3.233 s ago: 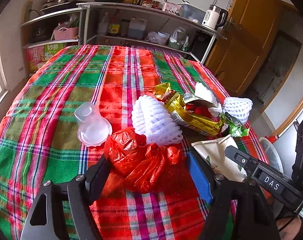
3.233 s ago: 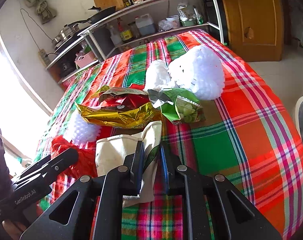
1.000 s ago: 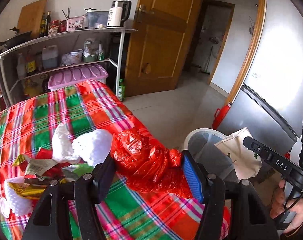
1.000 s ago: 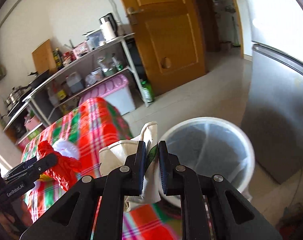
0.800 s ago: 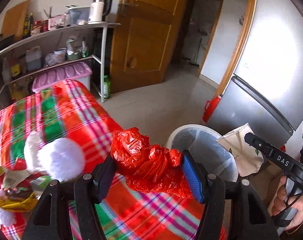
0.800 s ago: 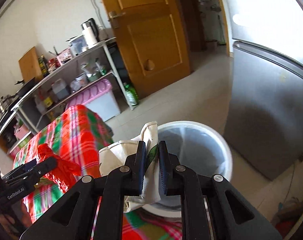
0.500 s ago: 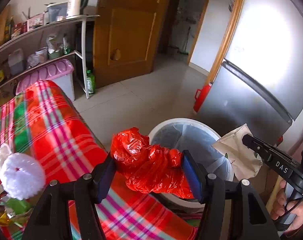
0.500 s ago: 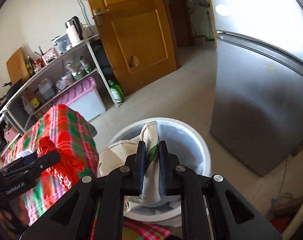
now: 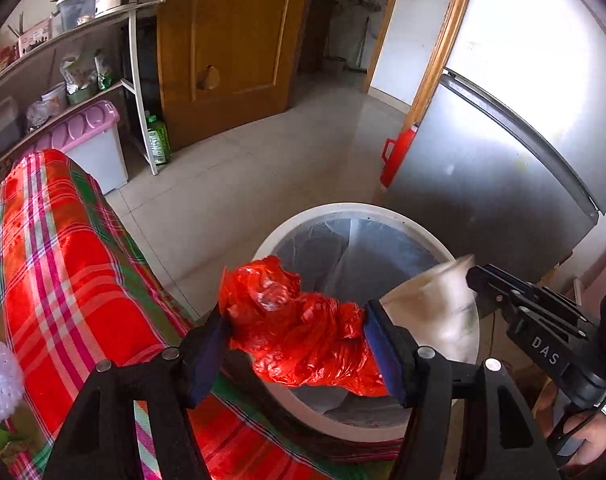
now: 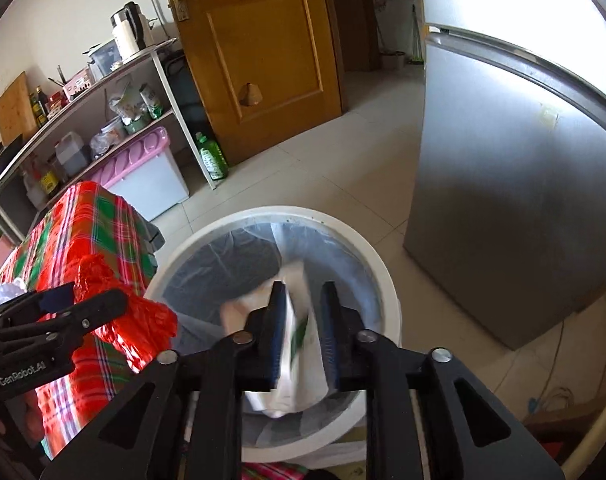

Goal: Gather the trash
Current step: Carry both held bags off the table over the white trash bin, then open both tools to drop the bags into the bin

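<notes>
- Left wrist view — looks steeply down along its fingers, close above the bin [image 9: 287, 236].
- Right wrist view — likewise; both share bin, door [image 10: 259, 40], fridge [image 10: 515, 216].

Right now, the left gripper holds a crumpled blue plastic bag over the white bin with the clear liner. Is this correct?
Not quite: the plastic bag is red, not blue; only the gripper's pads are blue. The left wrist view shows the left gripper holding it crumpled over the white bin with the clear liner.
</notes>
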### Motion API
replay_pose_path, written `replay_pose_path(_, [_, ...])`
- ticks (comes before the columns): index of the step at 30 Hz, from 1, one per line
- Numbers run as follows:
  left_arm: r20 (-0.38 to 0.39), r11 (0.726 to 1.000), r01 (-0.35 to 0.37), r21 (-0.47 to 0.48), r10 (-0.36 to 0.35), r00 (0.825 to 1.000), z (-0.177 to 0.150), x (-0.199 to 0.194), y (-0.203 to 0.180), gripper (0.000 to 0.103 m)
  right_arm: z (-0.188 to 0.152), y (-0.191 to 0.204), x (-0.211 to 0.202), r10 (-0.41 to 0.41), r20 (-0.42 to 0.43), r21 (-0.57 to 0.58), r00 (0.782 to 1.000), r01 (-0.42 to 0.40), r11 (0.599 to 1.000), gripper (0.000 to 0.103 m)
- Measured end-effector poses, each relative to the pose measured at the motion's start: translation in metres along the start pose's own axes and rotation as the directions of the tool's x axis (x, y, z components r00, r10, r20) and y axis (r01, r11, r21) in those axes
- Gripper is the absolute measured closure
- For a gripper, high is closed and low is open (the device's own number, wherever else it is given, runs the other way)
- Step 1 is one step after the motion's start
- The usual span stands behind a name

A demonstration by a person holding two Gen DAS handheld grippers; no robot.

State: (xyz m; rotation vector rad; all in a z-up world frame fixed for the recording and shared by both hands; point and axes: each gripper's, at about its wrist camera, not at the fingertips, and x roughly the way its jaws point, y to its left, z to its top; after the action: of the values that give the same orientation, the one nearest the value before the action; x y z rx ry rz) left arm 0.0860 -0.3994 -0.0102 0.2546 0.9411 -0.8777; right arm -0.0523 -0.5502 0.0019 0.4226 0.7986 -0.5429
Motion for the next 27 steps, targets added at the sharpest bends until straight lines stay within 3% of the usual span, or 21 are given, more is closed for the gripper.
replay_pose_path(1, [-0.005,1.0,-0.003,0.0,0.003,1.0,-0.001,0.002,0.0,0.036,-0.001,-0.002,0.001,-0.011,-0.002,0.006,1.0,0.011,1.0,0.056])
replay_pose_path(2, [-0.011,1.0,-0.007,-0.002,0.007,1.0,0.0,0.005,-0.001,0.034,-0.002,-0.002,0.003,-0.014,-0.004,0.01,1.0,0.014,1.0,0.05])
replay_pose_path(18, [0.016,0.999,0.005,-0.044,-0.004,1.0,-0.006,-0.012,0.013,0.033,-0.003,-0.001,-0.003,-0.022,0.009,0.05,1.0,0.022,0.999,0.05])
replay_pose_path(27, [0.074,0.996,-0.048,-0.075,0.054,0.996,-0.017,-0.05,0.028,0.033,-0.008,0.023,-0.032,-0.011,0.073,0.008,0.997,0.01,1.0,0.05])
